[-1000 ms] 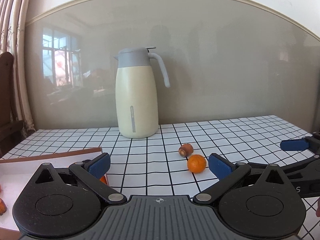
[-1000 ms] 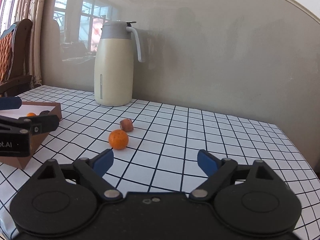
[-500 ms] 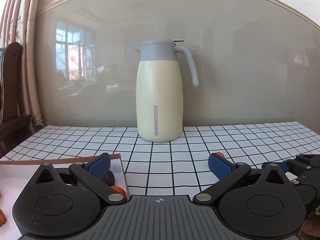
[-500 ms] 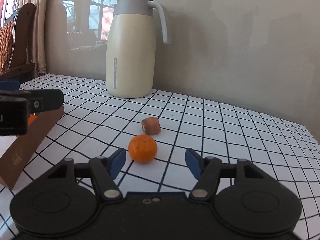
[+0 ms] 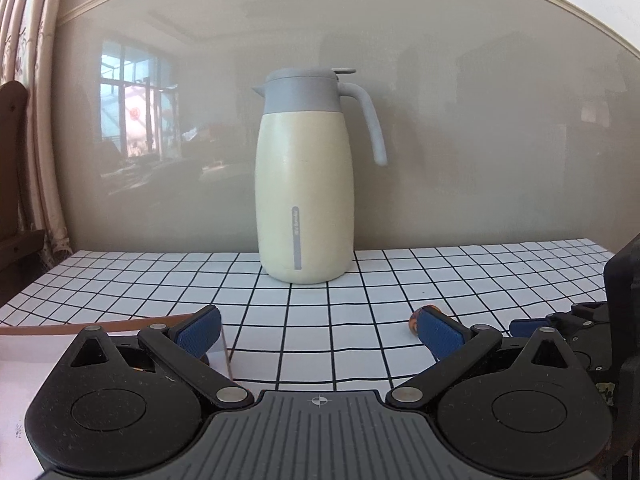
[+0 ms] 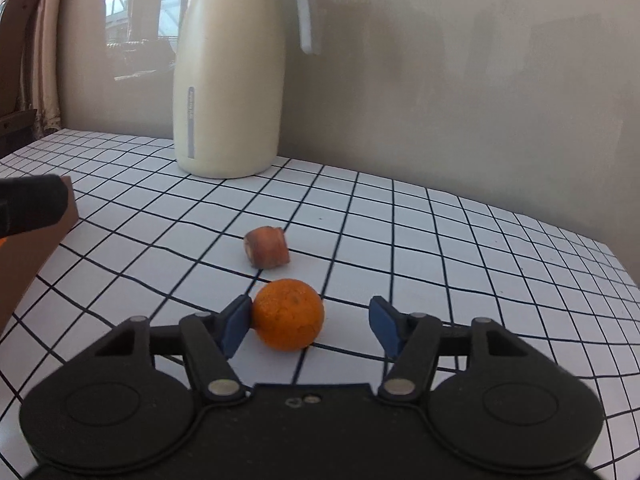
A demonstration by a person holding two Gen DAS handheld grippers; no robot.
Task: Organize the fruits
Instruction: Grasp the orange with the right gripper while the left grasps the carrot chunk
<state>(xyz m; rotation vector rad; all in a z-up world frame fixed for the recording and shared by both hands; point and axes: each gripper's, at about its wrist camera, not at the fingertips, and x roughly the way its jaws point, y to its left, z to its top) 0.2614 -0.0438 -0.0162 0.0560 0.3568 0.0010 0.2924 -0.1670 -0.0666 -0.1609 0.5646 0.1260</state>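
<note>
Checkered table (image 6: 440, 240), round orange (image 6: 288, 314) between right gripper (image 6: 306, 326) half-open jaws, left gripper (image 5: 318, 330) jaws wide

In the right wrist view the jug (image 6: 228, 80) is cut off at the top edge, its lid out of frame, and the brown box (image 6: 28, 264) runs off the left edge. In the left wrist view a small orange-brown piece (image 5: 414, 321) is mostly hidden behind the left tool's (image 5: 318, 330) blue pad and cannot be identified. The box's (image 5: 120, 325) contents lie behind the tool body.
</note>
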